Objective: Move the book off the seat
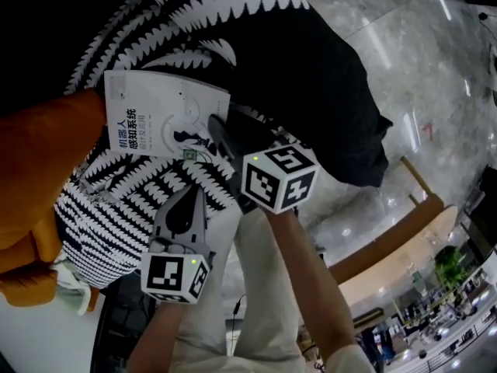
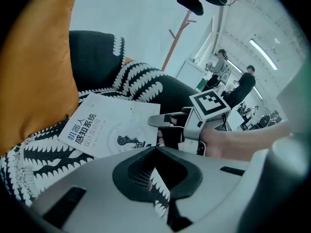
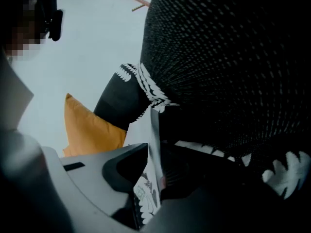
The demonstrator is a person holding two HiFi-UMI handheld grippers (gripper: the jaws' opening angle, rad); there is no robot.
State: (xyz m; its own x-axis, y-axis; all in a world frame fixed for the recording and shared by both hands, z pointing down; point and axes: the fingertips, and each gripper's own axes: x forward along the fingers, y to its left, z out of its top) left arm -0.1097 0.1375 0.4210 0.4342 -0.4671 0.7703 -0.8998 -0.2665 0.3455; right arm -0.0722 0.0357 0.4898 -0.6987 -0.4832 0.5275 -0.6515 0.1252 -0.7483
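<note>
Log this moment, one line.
right gripper: shut on book edge | left gripper: shut, empty | book: on patterned seat

Office lounge. Patterned seat [image 1: 132,208] with orange cushion [image 1: 46,154]; marble floor [image 1: 435,76] beside seat; coat stand [image 2: 177,37] behind seat; open-plan desks [image 1: 435,317] well apart from seat.

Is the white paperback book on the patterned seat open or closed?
Closed. The white paperback book lies on the black-and-white patterned seat, printed front cover up, no pages spread.
</note>
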